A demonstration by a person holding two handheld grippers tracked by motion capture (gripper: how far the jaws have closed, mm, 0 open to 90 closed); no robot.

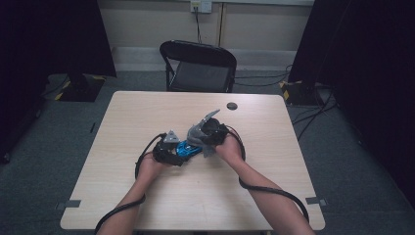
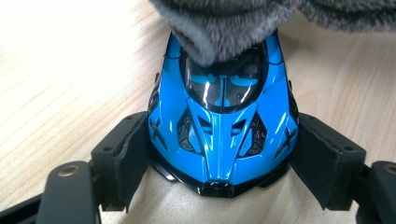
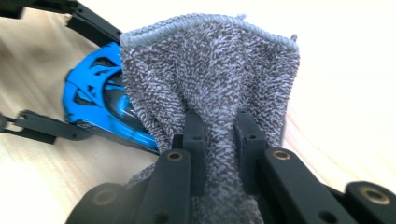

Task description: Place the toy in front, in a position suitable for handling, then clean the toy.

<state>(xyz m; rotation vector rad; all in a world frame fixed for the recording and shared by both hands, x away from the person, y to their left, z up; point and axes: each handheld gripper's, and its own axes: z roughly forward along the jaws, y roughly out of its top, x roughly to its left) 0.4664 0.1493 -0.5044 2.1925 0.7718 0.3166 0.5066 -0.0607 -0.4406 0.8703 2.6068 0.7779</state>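
A shiny blue toy car (image 2: pixel 219 126) sits on the wooden table (image 1: pixel 147 112), and my left gripper (image 2: pixel 219 163) is shut on its sides, one pad against each flank. The car (image 1: pixel 187 149) lies at the table's middle between both hands. My right gripper (image 3: pixel 219 135) is shut on a fold of a grey cloth (image 3: pixel 210 79). The cloth (image 2: pixel 233 23) rests on the car's far end and covers part of its dark canopy. In the right gripper view the car (image 3: pixel 98 107) shows left of the cloth, between the left gripper's jaws.
A black folding chair (image 1: pixel 198 66) stands behind the table's far edge. A small dark round cap (image 1: pixel 232 105) lies near the far edge. Cables trail from both grippers toward the near edge. Bare tabletop spreads to the left, right and front.
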